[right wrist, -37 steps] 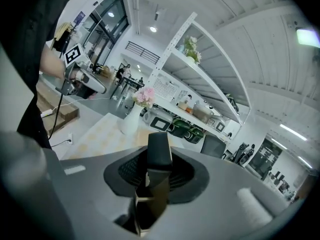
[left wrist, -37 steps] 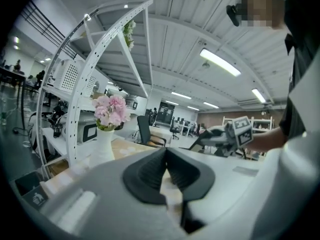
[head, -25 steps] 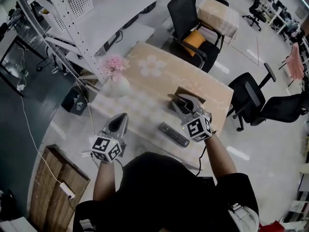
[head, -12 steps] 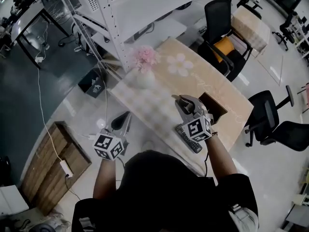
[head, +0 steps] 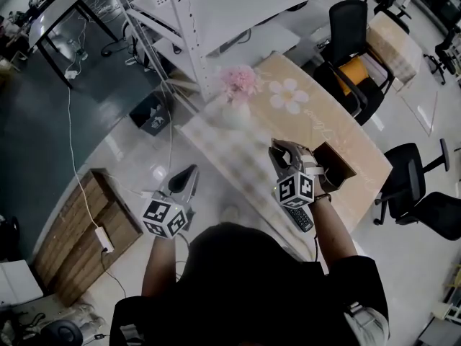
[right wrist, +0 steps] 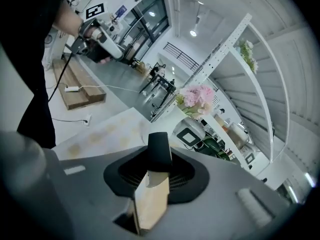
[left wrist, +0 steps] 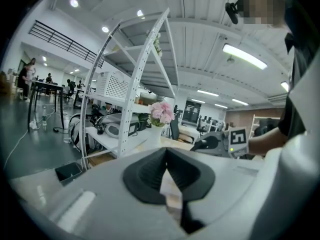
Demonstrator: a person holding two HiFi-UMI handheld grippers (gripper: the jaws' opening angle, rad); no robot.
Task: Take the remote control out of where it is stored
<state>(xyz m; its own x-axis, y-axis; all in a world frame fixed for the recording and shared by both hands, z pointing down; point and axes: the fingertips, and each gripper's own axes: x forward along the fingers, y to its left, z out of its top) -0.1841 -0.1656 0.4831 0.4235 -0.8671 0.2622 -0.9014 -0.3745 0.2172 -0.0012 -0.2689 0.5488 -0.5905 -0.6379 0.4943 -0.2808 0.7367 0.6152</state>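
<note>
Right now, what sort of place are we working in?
Most likely an open-plan office or lab workspace: black swivel office chairs stand about the glossy floor, a tall white perforated metal shelving rack rises beside the table, and long strip ceiling lights run overhead.

**Remote Lay on the Table, Outside the Box**

A black slab-shaped remote control [head: 302, 220] lay on the near edge of a beige cloth-covered table [head: 238, 153], partly under the back of the right gripper [head: 278, 150]. A brown open cardboard box [head: 336, 166] stood on the table just right of that gripper, beyond the remote and apart from it. A white vase of pink flowers [head: 237, 96] stood at the table's far left edge, beside a white perforated-metal shelf rack [head: 184, 20]. A black office chair with an orange cushion [head: 351, 56] stood behind the table, and a second black office chair [head: 414, 193] stood to its right. The left gripper [head: 189, 173] hung left of the table, over the floor. Further left, a brown wooden board [head: 72, 229] lay on the floor with a white power strip [head: 105, 241] on it.
</note>
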